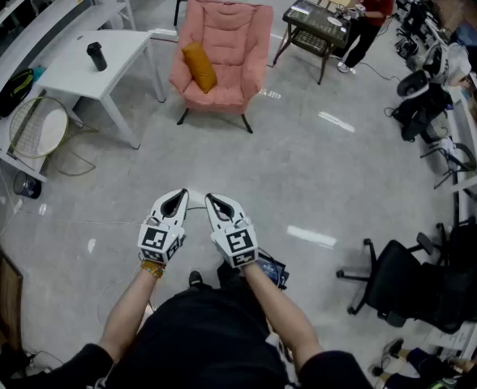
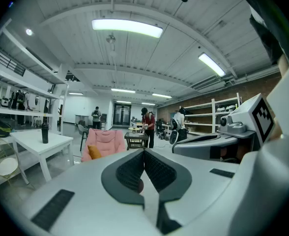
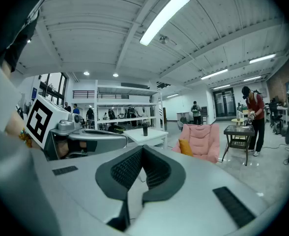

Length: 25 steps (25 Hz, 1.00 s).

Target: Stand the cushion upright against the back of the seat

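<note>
Grey polished floor point(image 1: 303, 168) lies between you and the pink armchair point(image 1: 222, 51), well apart from you; the orange cushion point(image 1: 199, 66) sits tilted on the left side of its seat. Your left claw point(image 1: 180, 193) and right claw point(image 1: 209, 197) hang side by side, both clenched tight and empty.

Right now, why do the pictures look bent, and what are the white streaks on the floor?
Head view: wide lens bows the room; the streaks are lamp glare on the glossy floor. Gripper views: fisheye curves the ceiling, corners go black.
</note>
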Available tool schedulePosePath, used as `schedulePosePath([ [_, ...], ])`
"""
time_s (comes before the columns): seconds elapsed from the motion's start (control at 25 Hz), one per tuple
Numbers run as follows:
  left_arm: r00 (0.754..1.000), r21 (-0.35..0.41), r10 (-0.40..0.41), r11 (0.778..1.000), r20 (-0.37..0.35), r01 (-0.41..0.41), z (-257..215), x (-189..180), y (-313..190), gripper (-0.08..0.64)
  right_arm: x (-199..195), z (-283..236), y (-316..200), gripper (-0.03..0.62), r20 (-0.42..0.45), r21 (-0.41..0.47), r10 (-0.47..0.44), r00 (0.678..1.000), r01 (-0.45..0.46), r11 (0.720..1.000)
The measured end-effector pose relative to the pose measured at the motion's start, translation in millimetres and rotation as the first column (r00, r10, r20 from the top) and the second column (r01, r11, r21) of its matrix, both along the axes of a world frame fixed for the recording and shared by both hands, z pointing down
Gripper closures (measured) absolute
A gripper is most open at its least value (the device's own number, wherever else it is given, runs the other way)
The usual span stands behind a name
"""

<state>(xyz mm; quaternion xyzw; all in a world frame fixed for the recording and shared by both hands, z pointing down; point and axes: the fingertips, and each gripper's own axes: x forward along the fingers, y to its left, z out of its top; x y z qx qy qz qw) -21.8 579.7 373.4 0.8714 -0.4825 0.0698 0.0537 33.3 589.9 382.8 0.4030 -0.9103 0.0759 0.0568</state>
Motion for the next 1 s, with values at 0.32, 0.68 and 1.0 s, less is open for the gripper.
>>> schedulePosePath([
  [0.32, 1.000, 0.000, -0.003, 1.000, 0.020, 0.003, 0, 32, -17, 0.546, 33, 3, -25, 0.575, 0.036, -0.023, 0.004, 0.999, -0.003, 1.000],
  [0.68, 0.999, 0.005, -0.028, 1.000, 0.039, 0.028, -3, 64, -45, 0.546, 63, 0, -54, 0.575, 0.062, -0.025, -0.019, 0.998, 0.021, 0.999],
  [1.0, 0.999, 0.019, -0.042, 0.999, 0.034, 0.042, -8, 63, -69, 0.546, 63, 2, -78, 0.575, 0.045, -0.022, -0.044, 0.998, 0.045, 0.999],
])
